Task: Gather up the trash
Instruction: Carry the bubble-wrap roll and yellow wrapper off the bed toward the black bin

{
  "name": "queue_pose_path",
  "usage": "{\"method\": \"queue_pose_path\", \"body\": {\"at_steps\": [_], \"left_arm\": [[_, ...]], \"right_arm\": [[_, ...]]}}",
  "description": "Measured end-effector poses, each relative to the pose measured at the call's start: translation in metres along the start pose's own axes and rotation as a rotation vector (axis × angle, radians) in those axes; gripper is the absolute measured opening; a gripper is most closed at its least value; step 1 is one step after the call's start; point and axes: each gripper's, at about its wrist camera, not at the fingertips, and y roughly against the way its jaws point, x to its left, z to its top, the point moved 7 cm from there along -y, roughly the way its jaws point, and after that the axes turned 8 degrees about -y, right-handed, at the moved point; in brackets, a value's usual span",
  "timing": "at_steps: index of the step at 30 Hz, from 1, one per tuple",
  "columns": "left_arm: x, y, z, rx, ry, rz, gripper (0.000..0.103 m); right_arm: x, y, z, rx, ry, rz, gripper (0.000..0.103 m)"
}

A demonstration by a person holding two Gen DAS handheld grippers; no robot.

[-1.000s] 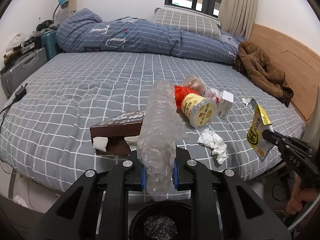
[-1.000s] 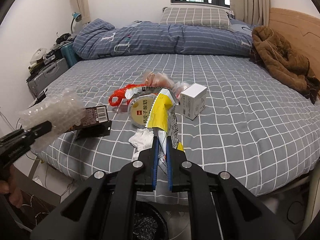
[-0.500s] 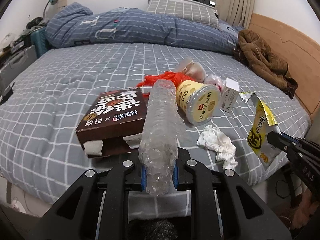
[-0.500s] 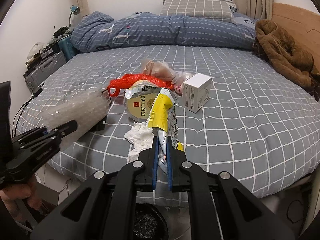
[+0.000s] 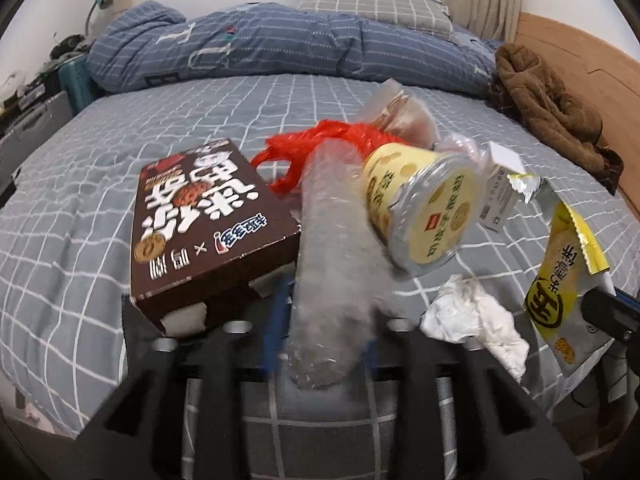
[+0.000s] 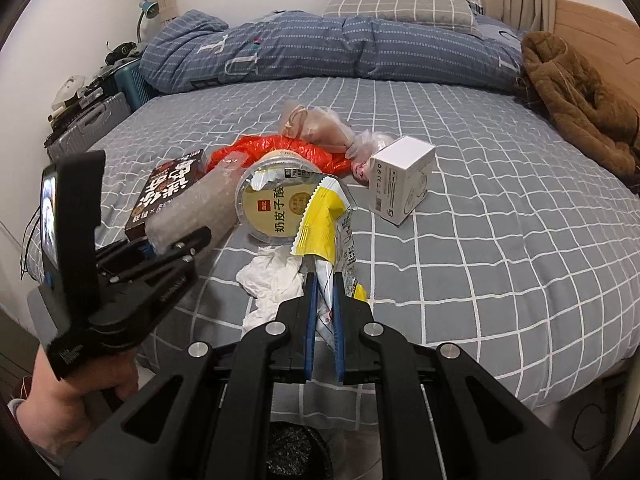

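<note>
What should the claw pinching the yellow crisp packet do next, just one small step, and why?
Probably draw the right gripper back slightly. It is shut on the torn yellow foil snack packet, which looks to hang over the edge of the grey checked bed, while the black-lined trash bin sits nearer, under the gripper's body.

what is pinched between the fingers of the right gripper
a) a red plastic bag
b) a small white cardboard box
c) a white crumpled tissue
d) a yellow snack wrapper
d: the right gripper has its blue-padded fingers closed on the lower end of the yellow snack wrapper, which stands up between them.
</note>
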Motion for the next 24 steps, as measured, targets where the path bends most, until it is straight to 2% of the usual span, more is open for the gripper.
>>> {"method": "queue_pose_path", "body": {"at_steps": [6,8,12,16,18,22,24], "left_arm": [[0.007,0.028,0.003,-0.049,0.015,0.028,0.084],[0.007,0.041,0.005,-0.07,0.002,0.037,0.089],[0.004,0.055,0.014,-0.11,-0.016,0.035,0.089],[-0.004,0.045,0.024,-0.1,-0.044,0.032,0.088],[-0.008,0.036,0.024,-0.079,-0.043,0.023,0.08],[-0.014,0.021,0.024,-0.05,-0.056,0.015,0.075],[-0.015,0.016,0.024,-0.041,-0.062,0.015,0.068]], "right_arm": [[-0.005,0.0,-0.001,0.004,-0.005,0.003,0.007],[-0.007,0.001,0.0,0.0,-0.01,0.006,0.007],[-0.009,0.003,0.003,-0.006,-0.018,0.013,0.007],[-0.013,0.004,0.005,-0.01,-0.023,0.013,0.007],[-0.016,0.003,0.005,-0.009,-0.026,0.011,0.007],[-0.019,0.003,0.007,-0.01,-0.031,0.013,0.007],[-0.02,0.003,0.007,-0.01,-0.031,0.014,0.007]]}}
